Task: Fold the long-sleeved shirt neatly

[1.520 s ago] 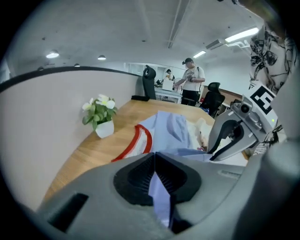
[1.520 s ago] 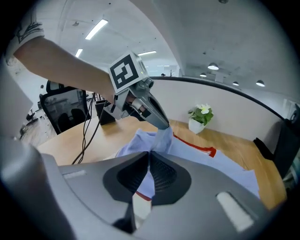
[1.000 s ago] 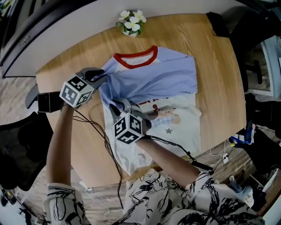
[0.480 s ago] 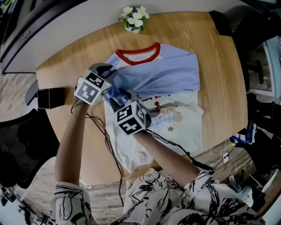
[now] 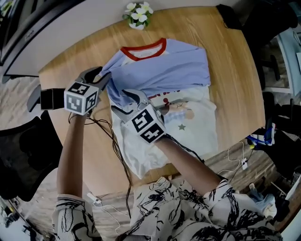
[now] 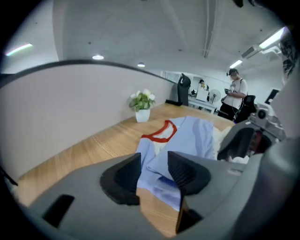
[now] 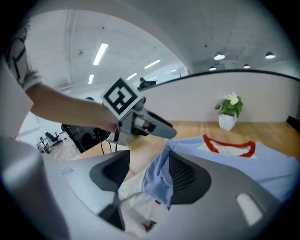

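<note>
Entry, shirt fold — the long-sleeved shirt (image 5: 164, 70) lies face up on the round wooden table (image 5: 235, 84), red collar (image 5: 143, 49) toward the far edge near the small flower pot (image 5: 138, 14), white lower body (image 5: 188, 136) toward me. No sleeve reaches out past the body on either side; blue cloth lies across the chest and covers the top of the printed picture, so I judge the sleeves have been brought in over the front. The picture-right side looks flat with a fairly straight edge. The picture-left side is not tidy: blue sleeve cloth (image 5: 118, 94) sits bunched and rumpled at the shoulder, right where both tools are. The left gripper (image 5: 104, 77) stands at that shoulder edge; its own view shows its jaws parted, having just been opening, with a fold of blue cloth in the gap but no pad pressing on it, so I read it as released. The right gripper (image 5: 120, 100) is just beside it over the body; its jaws have also just been opening and stand wider, and a strip of blue cloth drapes against one pad (image 7: 185, 176) while the other pad stands clear of it. Nothing is pinched by either tool. My estimate: sleeve stage roughly done, perhaps a third to a half of the job. Left to do, as I judge it — flatten the bunched sleeve, then fold the hem up toward the collar, since the full length of the body lies unfolded.
</note>
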Tool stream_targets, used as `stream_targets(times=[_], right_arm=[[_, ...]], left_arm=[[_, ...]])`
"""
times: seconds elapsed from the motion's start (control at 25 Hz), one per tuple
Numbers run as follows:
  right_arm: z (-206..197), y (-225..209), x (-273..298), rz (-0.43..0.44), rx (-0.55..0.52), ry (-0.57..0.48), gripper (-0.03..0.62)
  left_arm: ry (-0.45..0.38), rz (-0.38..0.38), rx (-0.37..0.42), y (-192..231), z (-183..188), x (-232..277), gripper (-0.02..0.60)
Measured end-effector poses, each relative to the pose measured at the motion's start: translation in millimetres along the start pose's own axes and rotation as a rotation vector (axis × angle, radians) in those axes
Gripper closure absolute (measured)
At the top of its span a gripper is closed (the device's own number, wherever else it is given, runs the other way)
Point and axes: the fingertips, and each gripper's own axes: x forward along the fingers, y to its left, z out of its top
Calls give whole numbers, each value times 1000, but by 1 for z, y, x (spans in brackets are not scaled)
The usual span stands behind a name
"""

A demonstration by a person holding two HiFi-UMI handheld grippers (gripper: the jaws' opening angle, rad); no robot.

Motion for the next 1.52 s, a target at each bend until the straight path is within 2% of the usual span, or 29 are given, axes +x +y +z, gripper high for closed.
stream_targets(times=[0.12, 0.2, 0.36, 0.48, 0.68, 0.88, 1.08, 1.28, 1.4, 1.52], right_arm=[[21, 0, -73, -5, -31, -123, 296], [24, -6, -125, -33, -64, -179, 286], [27, -14, -224, -71, -117, -324, 281], [16, -24, -284, -108, -93, -378, 267], [-42, -42, -353, -172, -74, -309, 248], [-118, -49, -399, -212, -83, -173, 229], [-216, -49, -419, -196, -63, 33, 229], [-301, -39, -416, -168, -45, 220, 231], [-332, -38, -411, -173, -32, 271, 261], [-344, -43, -408, -207, -53, 272, 358]], left_arm=[[-147, 11, -13, -40, 12, -68, 368], [-223, 49, -39, -68, 8, -116, 348], [-303, 141, -86, -130, -19, -188, 291], [-337, 181, -175, -176, -42, -224, 258], [-273, 273, -251, -244, -101, -250, 250], [-171, 316, -270, -302, -156, -251, 250], [-102, 328, -294, -341, -197, -243, 250], [-67, 317, -302, -369, -219, -235, 250], [-44, 304, -312, -385, -234, -231, 250], [-24, 288, -316, -398, -248, -227, 250]])
